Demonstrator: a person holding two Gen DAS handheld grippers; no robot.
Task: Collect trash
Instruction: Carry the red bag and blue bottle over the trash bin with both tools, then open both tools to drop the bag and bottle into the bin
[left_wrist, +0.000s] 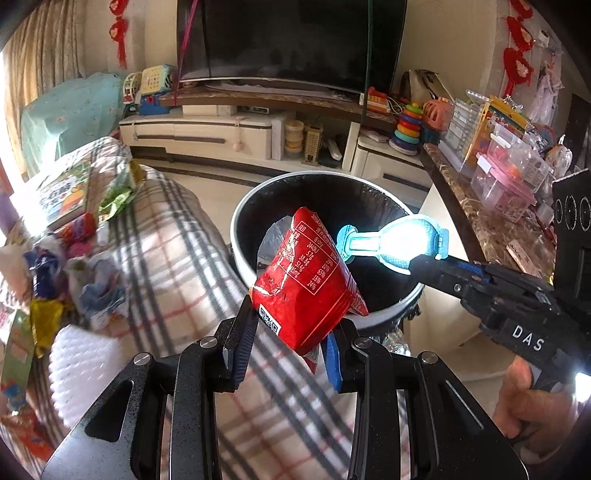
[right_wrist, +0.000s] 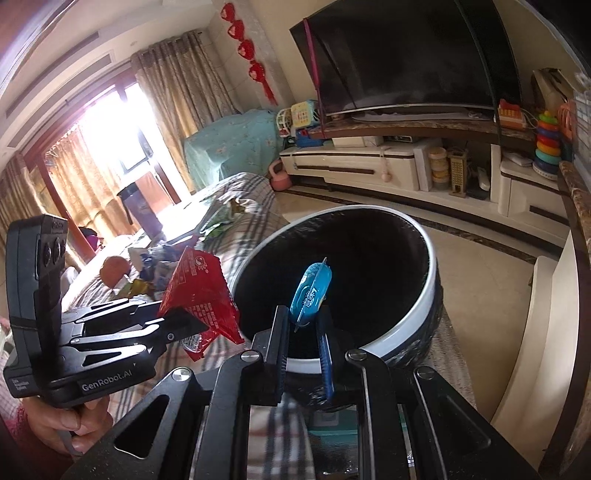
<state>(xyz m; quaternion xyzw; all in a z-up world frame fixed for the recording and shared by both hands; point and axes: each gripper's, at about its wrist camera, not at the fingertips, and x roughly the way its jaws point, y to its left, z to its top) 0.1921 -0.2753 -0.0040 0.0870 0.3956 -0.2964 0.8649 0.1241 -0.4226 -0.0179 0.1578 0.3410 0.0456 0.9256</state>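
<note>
Left tool (left_wrist: 291, 339) grips red wrapper (left_wrist: 308, 280), over black-lined bin (left_wrist: 240, 221)

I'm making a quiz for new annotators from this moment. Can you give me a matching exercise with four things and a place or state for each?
Things:
1. red snack wrapper
2. blue blister pack
3. trash bin
4. pile of wrappers

States:
A. lying on the plaid cover
B. lined in black, mouth open
C. clamped in the left gripper
D. clamped in the right gripper

Pairs: 1-C, 2-D, 3-B, 4-A
</note>
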